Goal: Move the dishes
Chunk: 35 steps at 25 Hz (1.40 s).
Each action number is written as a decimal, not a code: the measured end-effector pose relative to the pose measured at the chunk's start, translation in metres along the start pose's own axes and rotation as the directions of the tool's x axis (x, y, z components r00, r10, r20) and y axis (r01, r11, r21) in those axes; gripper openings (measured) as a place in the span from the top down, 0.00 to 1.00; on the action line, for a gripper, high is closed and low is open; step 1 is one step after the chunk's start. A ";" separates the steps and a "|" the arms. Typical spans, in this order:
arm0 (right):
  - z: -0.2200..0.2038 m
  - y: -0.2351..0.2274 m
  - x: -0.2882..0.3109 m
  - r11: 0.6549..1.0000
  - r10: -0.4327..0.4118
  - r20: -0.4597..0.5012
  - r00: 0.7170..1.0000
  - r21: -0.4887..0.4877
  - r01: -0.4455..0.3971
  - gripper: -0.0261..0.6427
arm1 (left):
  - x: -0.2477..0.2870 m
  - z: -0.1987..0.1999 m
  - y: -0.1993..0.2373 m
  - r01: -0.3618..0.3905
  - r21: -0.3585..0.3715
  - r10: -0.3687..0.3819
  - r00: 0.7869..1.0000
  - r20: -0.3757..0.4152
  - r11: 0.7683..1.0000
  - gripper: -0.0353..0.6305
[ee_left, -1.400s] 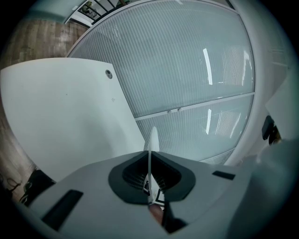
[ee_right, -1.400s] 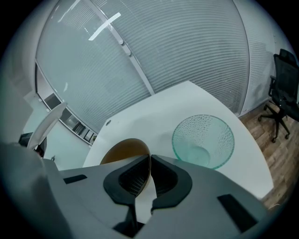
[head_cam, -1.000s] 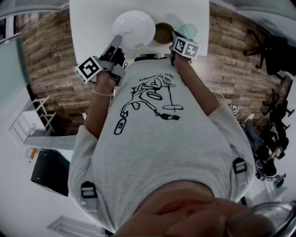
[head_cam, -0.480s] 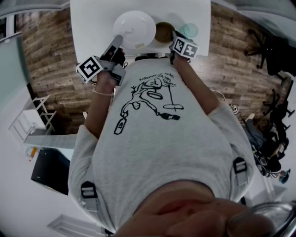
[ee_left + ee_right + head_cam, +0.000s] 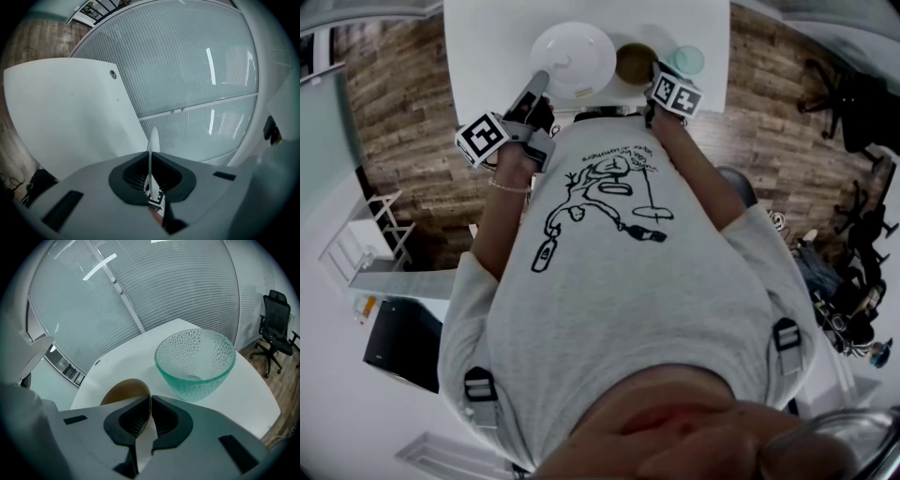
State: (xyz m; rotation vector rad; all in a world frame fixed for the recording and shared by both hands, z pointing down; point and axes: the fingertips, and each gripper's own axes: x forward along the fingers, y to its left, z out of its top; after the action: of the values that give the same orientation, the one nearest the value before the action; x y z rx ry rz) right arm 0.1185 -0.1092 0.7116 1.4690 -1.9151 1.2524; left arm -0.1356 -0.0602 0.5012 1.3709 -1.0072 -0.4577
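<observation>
A white plate (image 5: 574, 56) lies on the white table (image 5: 487, 47). My left gripper (image 5: 540, 82) is shut on its near left rim. In the left gripper view the plate's rim (image 5: 152, 140) stands edge-on, pinched between the dark pads. To the plate's right sits a brown bowl (image 5: 634, 64), and my right gripper (image 5: 655, 72) is shut on its near right rim. In the right gripper view the bowl's wall (image 5: 123, 391) runs in between the closed pads. A green dimpled glass bowl (image 5: 196, 361) stands free just beyond, at the table's right end (image 5: 685, 60).
A frosted glass wall (image 5: 187, 70) rises behind the table. Black office chairs (image 5: 853, 103) stand on the wooden floor (image 5: 403, 141) to the right, one also in the right gripper view (image 5: 276, 331). A white rack (image 5: 361, 248) is at the left.
</observation>
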 end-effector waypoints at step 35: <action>0.016 0.009 -0.040 0.996 -0.005 0.057 0.998 -0.086 0.010 0.89 | 0.001 -0.006 0.052 -0.057 -0.009 0.057 0.998 -0.016 0.998 0.93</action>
State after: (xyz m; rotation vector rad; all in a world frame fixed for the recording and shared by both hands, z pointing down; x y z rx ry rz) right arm 0.1274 -0.1004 0.6691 1.4807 -1.9722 1.1211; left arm -0.1447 -0.0473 0.5512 1.3319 -1.0277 -0.4081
